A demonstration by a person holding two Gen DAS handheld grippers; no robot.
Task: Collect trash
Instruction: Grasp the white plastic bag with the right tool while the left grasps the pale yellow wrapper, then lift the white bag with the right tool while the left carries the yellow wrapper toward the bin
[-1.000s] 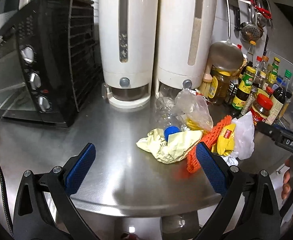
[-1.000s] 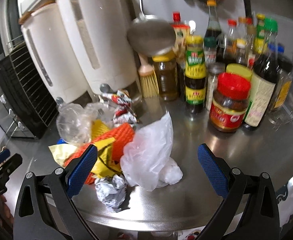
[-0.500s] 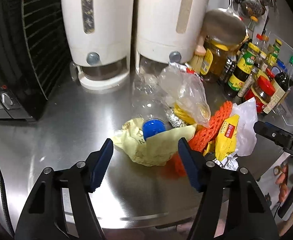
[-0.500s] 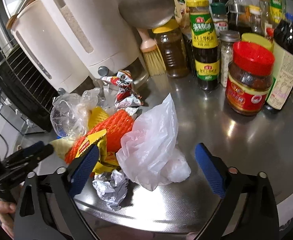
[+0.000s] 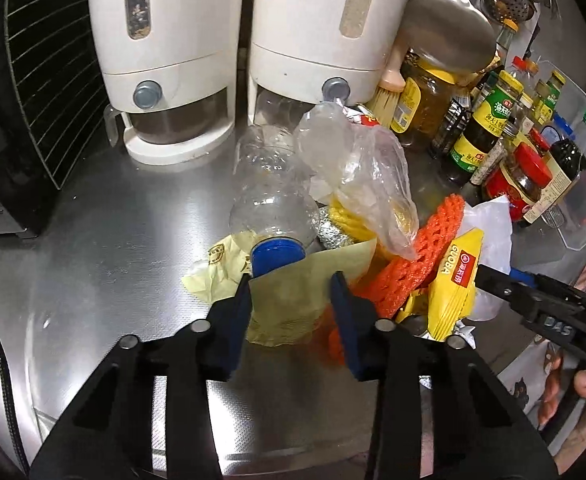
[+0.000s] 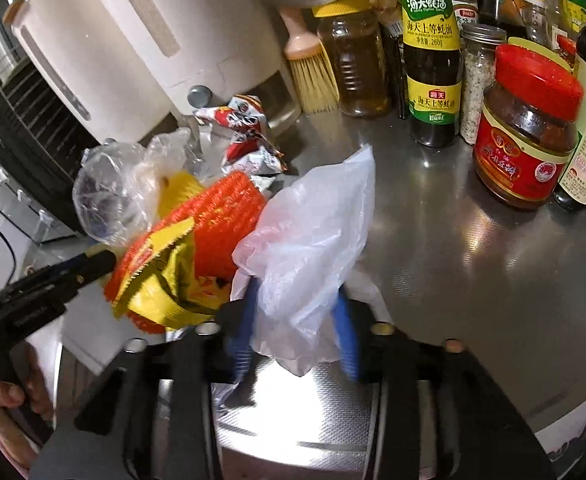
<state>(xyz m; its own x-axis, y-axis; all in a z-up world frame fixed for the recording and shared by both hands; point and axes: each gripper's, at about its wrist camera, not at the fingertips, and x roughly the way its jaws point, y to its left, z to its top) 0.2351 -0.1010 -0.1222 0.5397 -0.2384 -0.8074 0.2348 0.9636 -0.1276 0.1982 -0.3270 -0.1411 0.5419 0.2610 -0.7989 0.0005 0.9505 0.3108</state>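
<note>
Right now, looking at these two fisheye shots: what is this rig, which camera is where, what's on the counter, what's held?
No robot arm here: a person holds hand-held tongs in each hand, with a camera on each looking along its fingers. One picture is from the left tongs, the other from the right tongs.

On the steel counter lies a trash pile: a yellow paper wrapper, a clear bottle with a blue cap, orange foam netting and a white plastic bag. Sauce jars and two white dispensers stand behind.

Both tongs have just been closing: the left pinches the yellow wrapper, the right the white bag.
</note>
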